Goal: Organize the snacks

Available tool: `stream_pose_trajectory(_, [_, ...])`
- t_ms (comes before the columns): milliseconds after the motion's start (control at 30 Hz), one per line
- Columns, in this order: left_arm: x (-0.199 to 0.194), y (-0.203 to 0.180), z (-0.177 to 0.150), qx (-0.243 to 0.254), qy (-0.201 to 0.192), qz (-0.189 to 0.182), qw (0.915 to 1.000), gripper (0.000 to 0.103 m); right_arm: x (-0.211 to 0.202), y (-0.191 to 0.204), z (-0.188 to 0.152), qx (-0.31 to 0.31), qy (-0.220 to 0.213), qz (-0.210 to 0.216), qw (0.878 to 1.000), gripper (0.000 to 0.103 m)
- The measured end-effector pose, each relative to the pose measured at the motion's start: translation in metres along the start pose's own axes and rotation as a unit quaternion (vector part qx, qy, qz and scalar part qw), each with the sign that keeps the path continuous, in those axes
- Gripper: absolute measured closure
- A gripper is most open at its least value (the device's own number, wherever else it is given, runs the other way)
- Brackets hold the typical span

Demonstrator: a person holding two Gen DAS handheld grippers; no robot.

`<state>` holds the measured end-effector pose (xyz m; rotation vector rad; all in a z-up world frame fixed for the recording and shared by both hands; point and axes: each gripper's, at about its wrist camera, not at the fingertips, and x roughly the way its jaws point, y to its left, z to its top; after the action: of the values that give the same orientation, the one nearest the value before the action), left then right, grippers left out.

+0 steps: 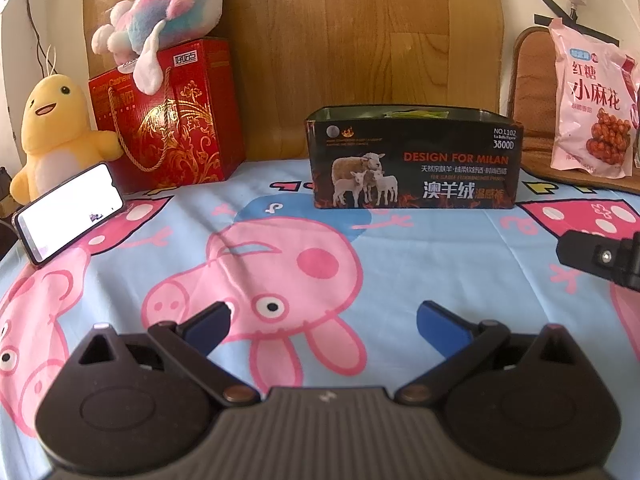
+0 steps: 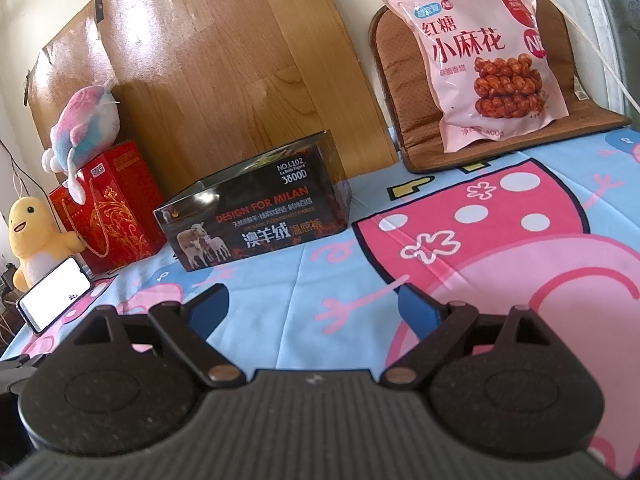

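A black open-topped tin box (image 1: 414, 160) printed with sheep stands at the back of the table; yellow-green packets show just inside its rim. It also shows in the right wrist view (image 2: 256, 212). A pink snack bag (image 1: 592, 100) leans upright against a brown cushion at the back right, also in the right wrist view (image 2: 484, 52). My left gripper (image 1: 324, 318) is open and empty, low over the cartoon tablecloth in front of the box. My right gripper (image 2: 314, 300) is open and empty, to the right of the box; part of it shows in the left wrist view (image 1: 604, 258).
A red gift box (image 1: 168, 120) with a pink-blue plush (image 1: 168, 12) on top stands back left, beside a yellow plush (image 1: 56, 128). A lit phone (image 1: 68, 212) leans at the left edge. A wooden board (image 2: 224, 72) stands behind the box. The brown cushion (image 2: 404, 80) is back right.
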<state>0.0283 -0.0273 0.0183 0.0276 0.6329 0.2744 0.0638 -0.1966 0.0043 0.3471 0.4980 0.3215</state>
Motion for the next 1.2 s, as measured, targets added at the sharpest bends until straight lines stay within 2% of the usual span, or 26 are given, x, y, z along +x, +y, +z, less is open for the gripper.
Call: stream_pose_trajectory(1200, [-0.0004,0.0067,0.0017,-0.011,0.0,-0.012,0.9999,0.0,-0.0021,0.0028,0.0,0.002,-0.002,-0.008,1.0,0.01])
